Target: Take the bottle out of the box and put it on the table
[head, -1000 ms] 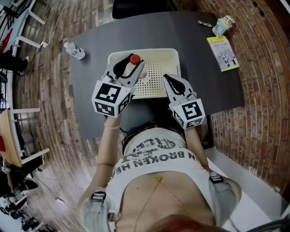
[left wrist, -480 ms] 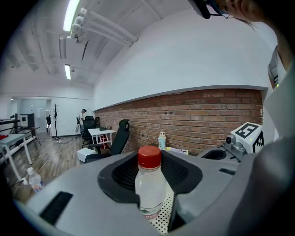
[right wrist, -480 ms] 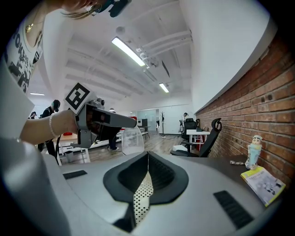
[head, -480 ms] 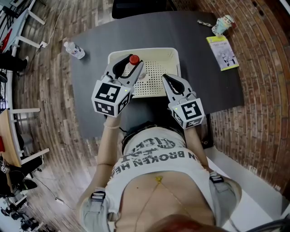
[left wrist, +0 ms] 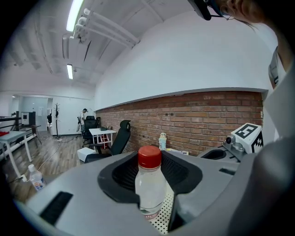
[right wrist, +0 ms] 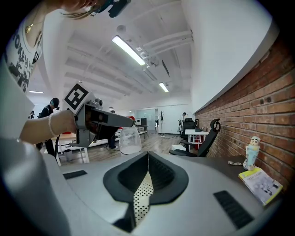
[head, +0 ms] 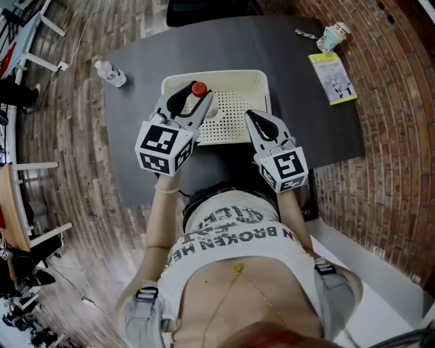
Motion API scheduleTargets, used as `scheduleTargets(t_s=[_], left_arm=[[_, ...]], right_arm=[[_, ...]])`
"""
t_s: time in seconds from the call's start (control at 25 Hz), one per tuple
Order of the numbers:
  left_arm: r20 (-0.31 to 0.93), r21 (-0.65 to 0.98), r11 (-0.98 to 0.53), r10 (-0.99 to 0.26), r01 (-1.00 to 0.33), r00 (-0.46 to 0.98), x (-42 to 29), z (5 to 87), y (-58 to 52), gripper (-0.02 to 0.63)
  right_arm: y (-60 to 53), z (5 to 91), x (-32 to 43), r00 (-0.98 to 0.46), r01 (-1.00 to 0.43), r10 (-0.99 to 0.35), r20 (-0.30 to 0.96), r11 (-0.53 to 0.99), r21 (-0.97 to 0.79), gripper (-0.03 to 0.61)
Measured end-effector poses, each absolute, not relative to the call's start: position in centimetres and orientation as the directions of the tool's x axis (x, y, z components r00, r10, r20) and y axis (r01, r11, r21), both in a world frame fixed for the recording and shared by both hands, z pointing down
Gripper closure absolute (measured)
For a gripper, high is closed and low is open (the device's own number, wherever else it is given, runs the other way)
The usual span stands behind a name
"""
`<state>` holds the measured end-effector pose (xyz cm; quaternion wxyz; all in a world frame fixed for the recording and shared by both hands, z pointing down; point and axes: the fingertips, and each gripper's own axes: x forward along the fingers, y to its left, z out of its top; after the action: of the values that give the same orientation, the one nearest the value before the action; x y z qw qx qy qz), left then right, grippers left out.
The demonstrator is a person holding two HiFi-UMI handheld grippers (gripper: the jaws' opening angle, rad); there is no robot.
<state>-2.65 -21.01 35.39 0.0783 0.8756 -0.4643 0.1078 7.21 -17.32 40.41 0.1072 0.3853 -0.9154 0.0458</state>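
Observation:
A clear bottle with a red cap [head: 199,89] is upright between the jaws of my left gripper [head: 194,95], which is shut on it over the left part of the cream perforated box [head: 234,109]. In the left gripper view the bottle [left wrist: 149,184] fills the gap between the dark pads [left wrist: 120,177]. Seen from the right gripper view, the bottle [right wrist: 130,139] hangs in the air, clear of the box. My right gripper [head: 251,119] rests at the box's near right edge, shut and holding nothing [right wrist: 147,154].
The box stands on a dark table [head: 136,136]. A small figurine [head: 334,35] and a yellow-edged booklet [head: 333,78] lie at the table's far right. Another bottle [head: 111,75] stands on the wooden floor to the left. A black chair [head: 211,10] is beyond the far edge.
My left gripper has shifted slightly left with the bottle in it. The right gripper has stayed where it was.

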Motion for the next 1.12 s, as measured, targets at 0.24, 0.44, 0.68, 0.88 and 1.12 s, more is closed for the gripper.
scheduleTargets(t_s=[0.24,0.44,0.68,0.88,1.12], left_arm=[[0.257,0.041,-0.538,-0.809,-0.842,0.529,-4.3,35.4,-20.4,0.46],[0.251,0.049,-0.511,-0.826,-0.858,0.505,-6.3,35.3,-19.9,0.46],[0.249,0.046,-0.46,-0.854,-0.886,0.457,-9.7,35.0,-19.0,0.46],[0.241,0.042,-0.413,-0.88,-0.91,0.41,-13.1,34.7,-18.2,0.46],[0.231,0.035,-0.353,-0.907,-0.935,0.352,-17.4,34.3,-17.2,0.46]], right_arm=[[-16.9,40.6,6.8,-0.672,-0.721,-0.7,0.241,0.693,0.004,0.569],[-16.6,40.9,6.4,-0.667,-0.724,-0.701,0.251,0.69,0.005,0.569],[-16.3,40.9,5.2,-0.671,-0.718,-0.696,0.256,0.696,0.009,0.569],[-16.0,41.0,4.0,-0.672,-0.715,-0.693,0.261,0.699,0.013,0.569],[-15.8,41.1,2.5,-0.668,-0.718,-0.697,0.262,0.696,0.021,0.569]])
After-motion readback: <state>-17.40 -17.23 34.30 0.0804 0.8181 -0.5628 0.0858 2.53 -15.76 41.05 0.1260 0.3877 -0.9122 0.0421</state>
